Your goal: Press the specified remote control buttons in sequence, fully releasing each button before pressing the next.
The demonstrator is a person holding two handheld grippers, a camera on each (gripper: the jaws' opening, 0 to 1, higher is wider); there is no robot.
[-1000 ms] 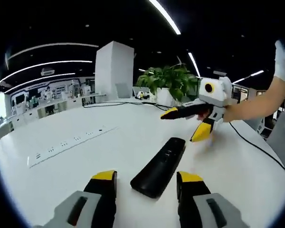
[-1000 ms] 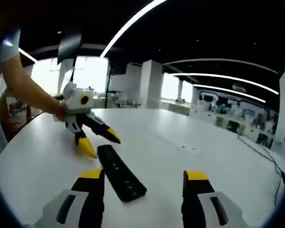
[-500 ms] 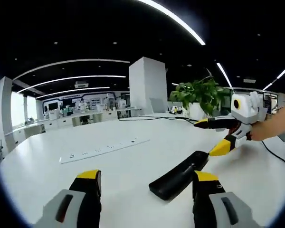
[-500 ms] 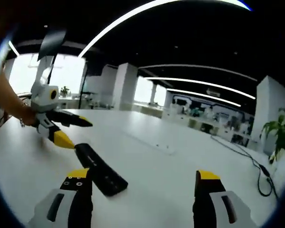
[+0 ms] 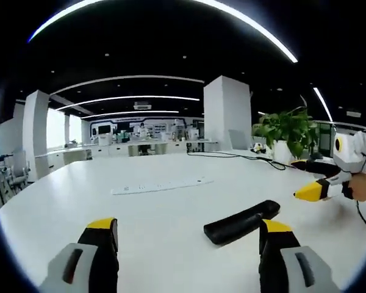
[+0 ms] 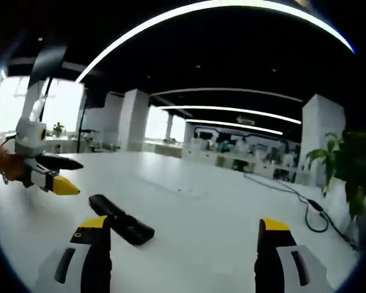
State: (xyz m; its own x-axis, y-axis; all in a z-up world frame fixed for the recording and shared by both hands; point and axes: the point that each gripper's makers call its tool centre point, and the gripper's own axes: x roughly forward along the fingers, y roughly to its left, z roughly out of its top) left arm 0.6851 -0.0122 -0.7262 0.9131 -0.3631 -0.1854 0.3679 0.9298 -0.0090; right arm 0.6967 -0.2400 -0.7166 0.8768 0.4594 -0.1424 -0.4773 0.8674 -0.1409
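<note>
A black remote control [image 5: 241, 221] lies flat on the white table [image 5: 140, 213]. In the left gripper view it sits just ahead of my left gripper's [image 5: 188, 229] right jaw, untouched, and the jaws stand wide apart. My right gripper [image 5: 297, 179] hovers open beyond the remote's far end, held by a hand. In the right gripper view the remote [image 6: 121, 220] lies ahead of the left jaw of my right gripper [image 6: 184, 224], which is open and holds nothing. The left gripper [image 6: 78, 177] hangs open to the left of it.
A flush power strip [image 5: 161, 185] is set into the table farther back. A potted plant [image 5: 287, 131] and black cables [image 6: 305, 207] sit near the table's far edge. A white pillar [image 5: 227, 113] and office desks stand behind.
Both grippers have drawn back from the remote and apart from each other, and both views have tilted up. The remote lies where it was. Jaws stay open.
</note>
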